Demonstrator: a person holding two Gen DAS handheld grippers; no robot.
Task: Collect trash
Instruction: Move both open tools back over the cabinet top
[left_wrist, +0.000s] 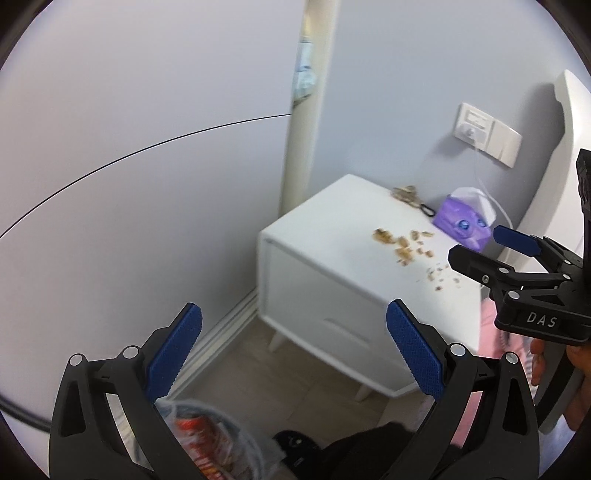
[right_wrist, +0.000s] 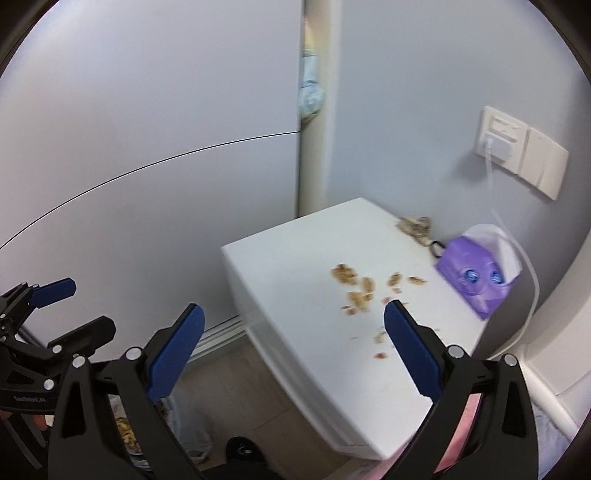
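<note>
Tan nut shells (left_wrist: 400, 243) (right_wrist: 356, 286) lie scattered on the white nightstand (left_wrist: 332, 236) (right_wrist: 295, 266). A trash bag (left_wrist: 207, 439) (right_wrist: 129, 432) with a red packet and scraps sits on the floor below the left gripper. My left gripper (left_wrist: 295, 354) hangs open over the floor in front of the nightstand, nothing between its blue pads. My right gripper (right_wrist: 293, 349) is open too, at the nightstand's front edge short of the shells; it shows in the left wrist view as the right gripper (left_wrist: 476, 245).
A purple tissue pack (left_wrist: 461, 223) (right_wrist: 476, 280) and a keyring (left_wrist: 408, 195) (right_wrist: 417, 229) lie at the back of the nightstand. A wall socket (left_wrist: 484, 133) (right_wrist: 517, 151) holds a white cable. A dark slipper (left_wrist: 295, 443) lies on the floor. A white bed frame (left_wrist: 569, 155) stands right.
</note>
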